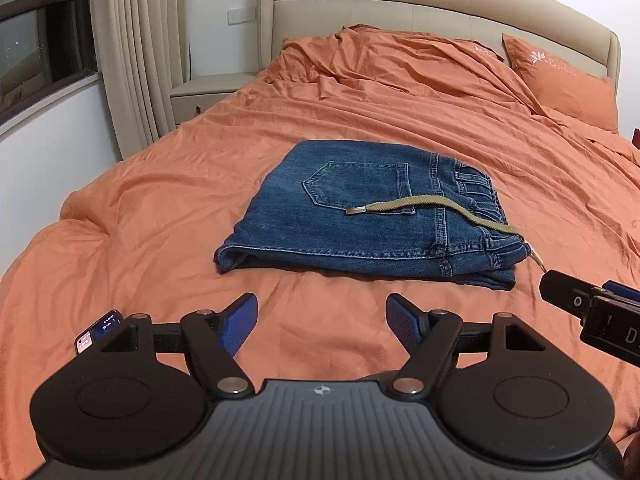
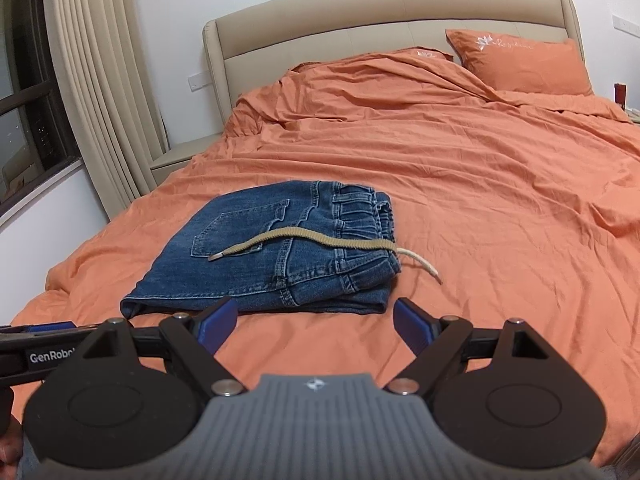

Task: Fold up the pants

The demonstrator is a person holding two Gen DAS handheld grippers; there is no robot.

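Left gripper [image 1: 322,326] spread, folded jeans [image 1: 360,216] ahead, untouched

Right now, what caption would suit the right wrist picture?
Open right tool hovers before folded blue jeans on an orange bed, tan drawstring lying across them.

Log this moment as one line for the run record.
stage: fold looks done | jeans: folded stack on orange bed | drawstring: loose across top | left gripper: open, clear of jeans | right gripper: open, clear
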